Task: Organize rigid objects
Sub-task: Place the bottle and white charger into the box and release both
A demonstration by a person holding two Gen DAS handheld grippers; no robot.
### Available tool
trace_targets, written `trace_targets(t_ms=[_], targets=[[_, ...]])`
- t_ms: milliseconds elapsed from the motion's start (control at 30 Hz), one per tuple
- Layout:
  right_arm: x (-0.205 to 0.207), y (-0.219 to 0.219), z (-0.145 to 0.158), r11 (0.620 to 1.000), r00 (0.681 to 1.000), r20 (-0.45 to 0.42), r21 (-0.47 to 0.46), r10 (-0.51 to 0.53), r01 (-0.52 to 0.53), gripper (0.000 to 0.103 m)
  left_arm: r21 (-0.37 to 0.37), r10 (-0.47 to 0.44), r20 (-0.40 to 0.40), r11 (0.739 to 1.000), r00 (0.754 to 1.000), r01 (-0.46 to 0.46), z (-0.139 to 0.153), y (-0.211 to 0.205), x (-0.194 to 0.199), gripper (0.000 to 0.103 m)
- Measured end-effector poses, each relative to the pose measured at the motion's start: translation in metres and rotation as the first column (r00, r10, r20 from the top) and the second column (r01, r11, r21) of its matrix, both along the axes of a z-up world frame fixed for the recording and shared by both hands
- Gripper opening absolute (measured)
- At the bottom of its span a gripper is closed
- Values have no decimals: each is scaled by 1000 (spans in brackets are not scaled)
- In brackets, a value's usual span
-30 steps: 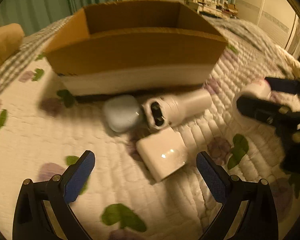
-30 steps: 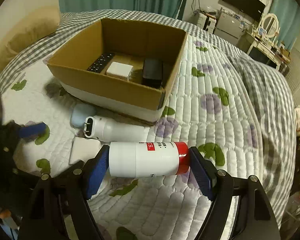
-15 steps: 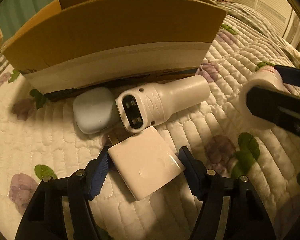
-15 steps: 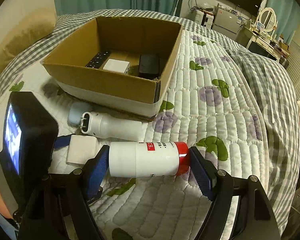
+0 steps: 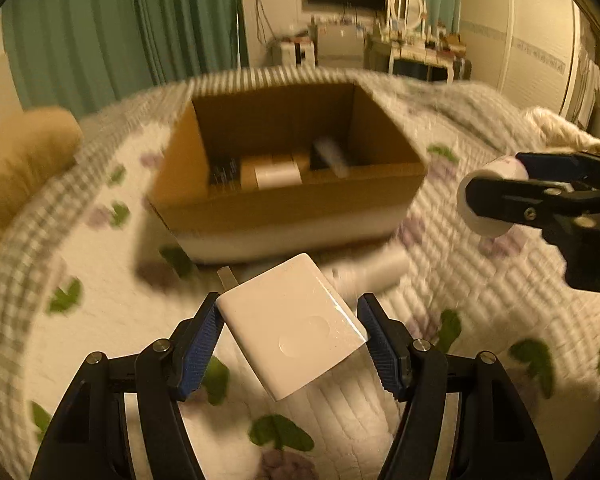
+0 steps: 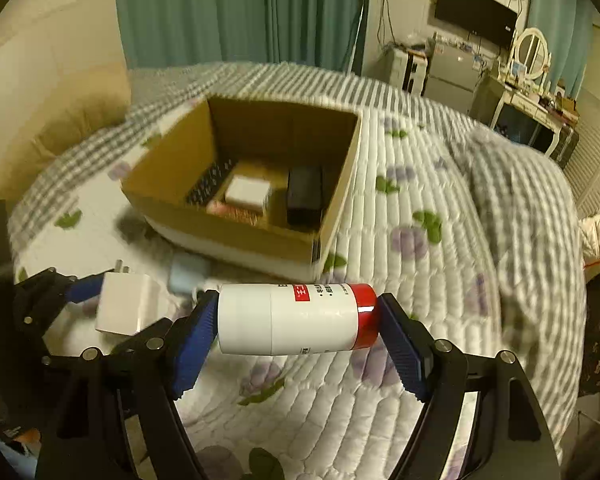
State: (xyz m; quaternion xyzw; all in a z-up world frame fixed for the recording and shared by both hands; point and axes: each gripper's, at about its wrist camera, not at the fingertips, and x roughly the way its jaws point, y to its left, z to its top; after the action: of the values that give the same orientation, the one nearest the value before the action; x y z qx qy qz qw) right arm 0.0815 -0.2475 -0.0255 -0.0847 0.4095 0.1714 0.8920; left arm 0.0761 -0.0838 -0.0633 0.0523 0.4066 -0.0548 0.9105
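Observation:
My left gripper (image 5: 290, 334) is shut on a white power adapter (image 5: 292, 326) and holds it above the quilt, in front of the open cardboard box (image 5: 284, 210). The adapter also shows in the right wrist view (image 6: 126, 308). My right gripper (image 6: 298, 320) is shut on a white bottle with a red cap (image 6: 296, 318), held sideways above the bed, right of the left gripper. The bottle also shows in the left wrist view (image 5: 488, 204). The box (image 6: 236, 224) holds a remote, a white block and a black block.
A white cylindrical device (image 5: 374, 272) and a pale blue case (image 6: 186, 276) lie on the quilt against the box's near wall. A tan pillow (image 5: 24, 160) lies at the left. Green curtains, a TV and a dresser stand beyond the bed.
My left gripper has lifted the white adapter off the quilt and risen, so the box interior now shows. My right gripper has risen too, still holding the bottle.

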Motion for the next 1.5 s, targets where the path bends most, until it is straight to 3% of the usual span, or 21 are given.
trace_targets(t_ms=[300, 500, 700, 933, 1100, 1200, 1500], targets=[[19, 13, 57, 1000, 994, 113, -5, 14, -14, 78, -13, -2, 140, 1000, 990, 4, 62, 17, 25, 69], [47, 24, 72, 1000, 991, 134, 4, 20, -21, 78, -9, -11, 194, 1000, 981, 13, 77, 33, 71, 69], [84, 35, 70, 1000, 991, 130, -12, 16, -14, 78, 3, -39, 160, 999, 986, 39, 61, 37, 131, 69], [122, 40, 44, 1000, 997, 79, -19, 10, -9, 78, -20, -104, 41, 994, 994, 105, 18, 24, 182, 69], [131, 37, 26, 1000, 998, 55, -16, 9, -8, 78, -27, -152, -2, 988, 988, 152, 5, 18, 191, 72], [137, 35, 23, 1000, 999, 50, -5, 2, -1, 78, 13, -142, 20, 990, 990, 142, 5, 16, 189, 86], [156, 51, 14, 1000, 998, 60, -10, -2, 2, 78, 10, -68, 66, 998, 995, 67, 25, 47, 167, 87]])
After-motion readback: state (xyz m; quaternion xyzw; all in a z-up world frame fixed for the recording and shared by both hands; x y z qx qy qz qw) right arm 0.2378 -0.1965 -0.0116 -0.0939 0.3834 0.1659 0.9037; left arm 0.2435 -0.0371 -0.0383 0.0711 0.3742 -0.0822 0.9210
